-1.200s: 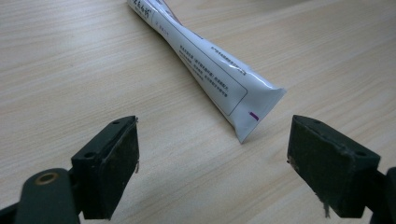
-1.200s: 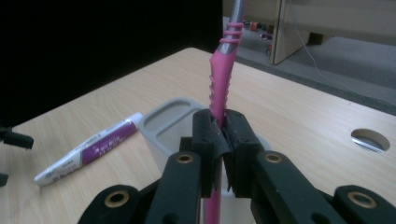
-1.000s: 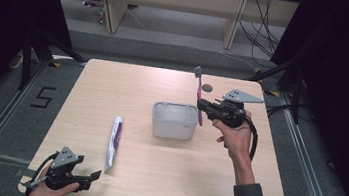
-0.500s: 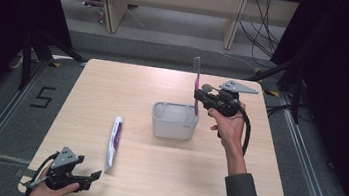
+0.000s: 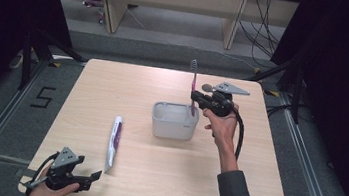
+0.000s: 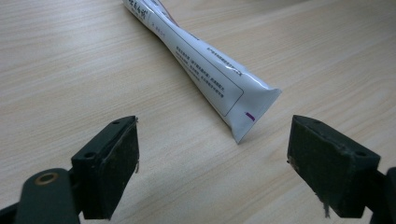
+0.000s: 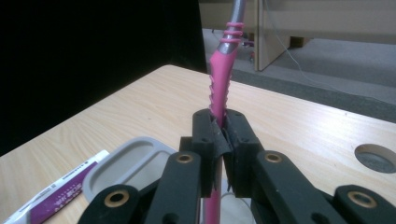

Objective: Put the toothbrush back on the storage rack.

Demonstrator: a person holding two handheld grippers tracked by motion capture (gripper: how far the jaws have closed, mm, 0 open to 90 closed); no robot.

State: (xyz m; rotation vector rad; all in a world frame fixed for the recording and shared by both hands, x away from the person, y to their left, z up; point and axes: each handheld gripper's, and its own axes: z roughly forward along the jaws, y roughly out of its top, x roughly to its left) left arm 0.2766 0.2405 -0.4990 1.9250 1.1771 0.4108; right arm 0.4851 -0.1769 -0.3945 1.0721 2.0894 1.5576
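Now my right gripper (image 5: 195, 99) clamps toothbrush (image 5: 194, 83) upright over grey holder (image 5: 174, 126); left gripper (image 5: 82, 181) gapes wide near toothpaste tube (image 5: 114, 141).

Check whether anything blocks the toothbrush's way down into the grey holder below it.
Nothing visible does. The right gripper holds the toothbrush upright with its lower end at the grey holder, whose open top looks unobstructed. The toothpaste tube lies apart.

A pink-and-grey toothbrush (image 5: 194, 83), a grey tray (image 5: 174, 120), and a white tube (image 5: 115, 141) with seemingly purple print.
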